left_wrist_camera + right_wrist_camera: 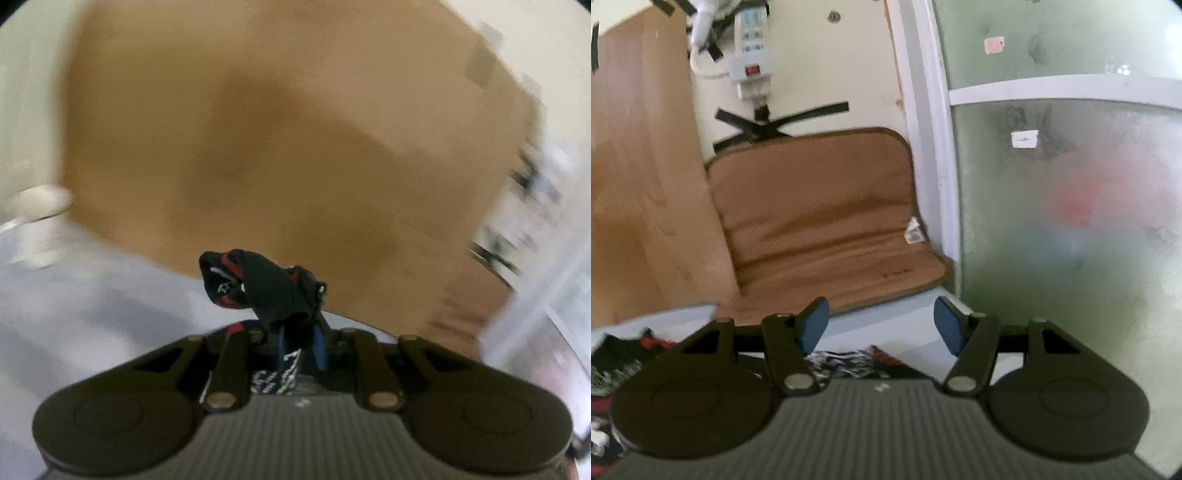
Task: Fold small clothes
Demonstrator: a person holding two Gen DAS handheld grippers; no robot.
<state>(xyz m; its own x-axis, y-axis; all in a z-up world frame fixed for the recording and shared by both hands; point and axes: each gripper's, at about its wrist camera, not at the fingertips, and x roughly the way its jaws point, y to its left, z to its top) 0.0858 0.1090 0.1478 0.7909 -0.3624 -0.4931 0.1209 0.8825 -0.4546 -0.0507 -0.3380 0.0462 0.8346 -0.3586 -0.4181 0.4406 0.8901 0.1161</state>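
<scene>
The left claw (300, 341) is pinched shut on a bunched black-and-red garment (258, 286), lifted off the table (92, 295). The right claw (881, 326) stands wide open and empty, with patterned cloth (849, 363) lying just below and behind its pads, so it looks nearer that cloth.

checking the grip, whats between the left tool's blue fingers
A bunched black, red and white patterned cloth, pinched between the left tool's blue fingers, in the left wrist view.
</scene>
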